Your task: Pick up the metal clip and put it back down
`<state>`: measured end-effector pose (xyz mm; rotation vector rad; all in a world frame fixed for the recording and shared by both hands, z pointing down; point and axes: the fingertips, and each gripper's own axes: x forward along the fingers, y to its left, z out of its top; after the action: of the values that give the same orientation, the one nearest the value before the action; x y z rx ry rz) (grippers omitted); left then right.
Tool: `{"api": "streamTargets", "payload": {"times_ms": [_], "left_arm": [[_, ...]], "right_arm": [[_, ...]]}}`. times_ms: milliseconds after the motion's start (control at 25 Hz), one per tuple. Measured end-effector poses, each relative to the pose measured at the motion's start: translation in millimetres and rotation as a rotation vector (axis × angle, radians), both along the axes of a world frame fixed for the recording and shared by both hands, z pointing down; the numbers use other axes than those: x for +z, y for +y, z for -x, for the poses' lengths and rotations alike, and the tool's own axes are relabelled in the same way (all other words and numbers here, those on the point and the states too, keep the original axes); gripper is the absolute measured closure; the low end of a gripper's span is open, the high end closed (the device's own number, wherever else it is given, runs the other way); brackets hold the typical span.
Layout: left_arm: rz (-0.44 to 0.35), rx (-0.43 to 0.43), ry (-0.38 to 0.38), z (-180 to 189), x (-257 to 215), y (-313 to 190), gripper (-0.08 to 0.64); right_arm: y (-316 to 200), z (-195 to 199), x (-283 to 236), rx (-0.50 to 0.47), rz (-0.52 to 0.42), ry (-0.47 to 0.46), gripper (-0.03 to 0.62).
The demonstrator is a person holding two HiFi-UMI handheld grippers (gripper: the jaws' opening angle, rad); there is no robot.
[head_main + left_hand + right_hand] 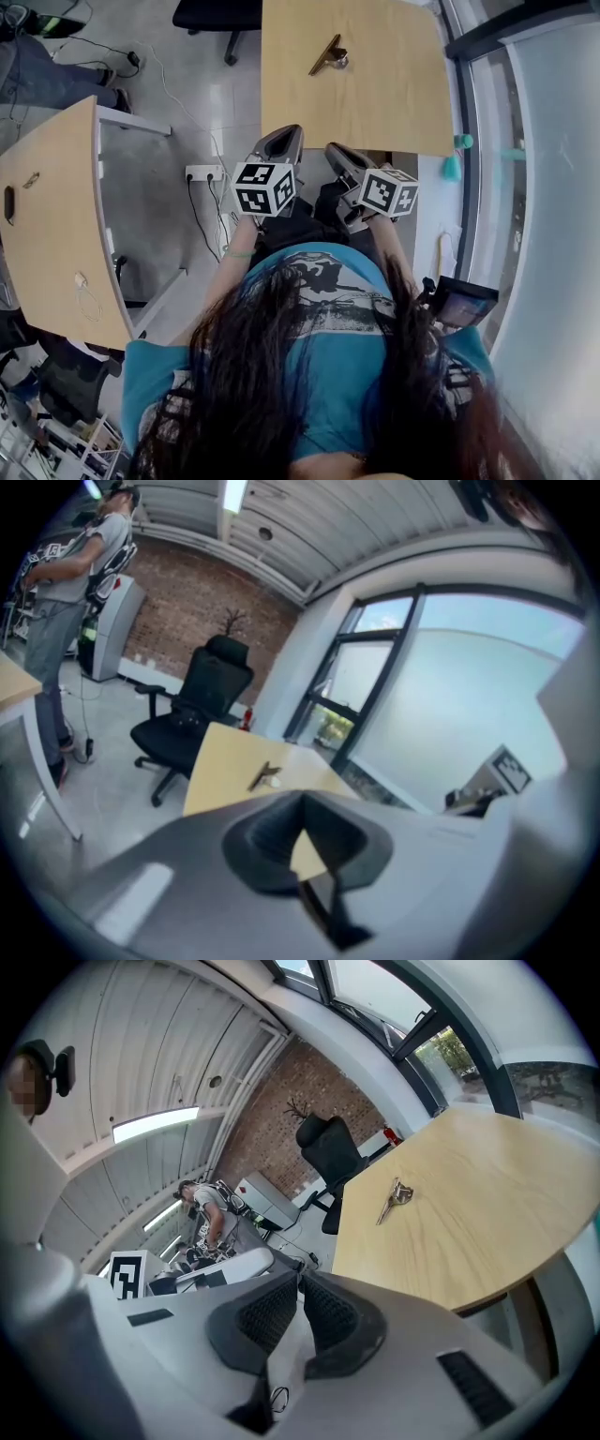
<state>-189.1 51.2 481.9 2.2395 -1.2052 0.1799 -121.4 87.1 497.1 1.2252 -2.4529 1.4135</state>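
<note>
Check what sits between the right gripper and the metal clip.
Only bare tabletop lies between the right gripper and the metal clip. The right gripper view shows it, and the head view agrees.

The clip [328, 56] lies flat on the pale wooden counter [375, 112], in its far half and left of the middle, with bare wood all around it. It is a slim, dark brownish bar with a small shiny silver part bunched at one side near its far end. In the head view it lies on a slant, near end to the left and far end to the right. Nothing touches it, and it rests well in from the counter's edges
</note>
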Motion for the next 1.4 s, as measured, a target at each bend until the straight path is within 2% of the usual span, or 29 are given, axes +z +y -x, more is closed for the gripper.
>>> {"api": "streamTargets", "payload": {"times_ms": [320, 680, 960, 1400], "left_arm": [[-0.018, -0.029, 0.007, -3.2, -5.3, 26.7, 0.557], [-0.021, -0.106, -0.008, -29.6, -15.3, 82.5, 0.557], [-0.028, -0.121, -0.029, -66.9, -15.5, 141.1, 0.557], [-0.017, -0.124, -0.064, -84.2, -6.9, 204.4, 0.557]], "right_arm": [[28.6, -1.2, -0.7, -0.036, -0.009, 0.01, 0.561], [84.4, -37.9, -7.1, -0.092, -0.029, 0.0, 0.56], [135.0, -66.8, -8.3, -0.13, -0.053, -0.028, 0.561], [195.9, -78.6, -0.7, -0.179, -0.047, -0.014, 0.561]]}}
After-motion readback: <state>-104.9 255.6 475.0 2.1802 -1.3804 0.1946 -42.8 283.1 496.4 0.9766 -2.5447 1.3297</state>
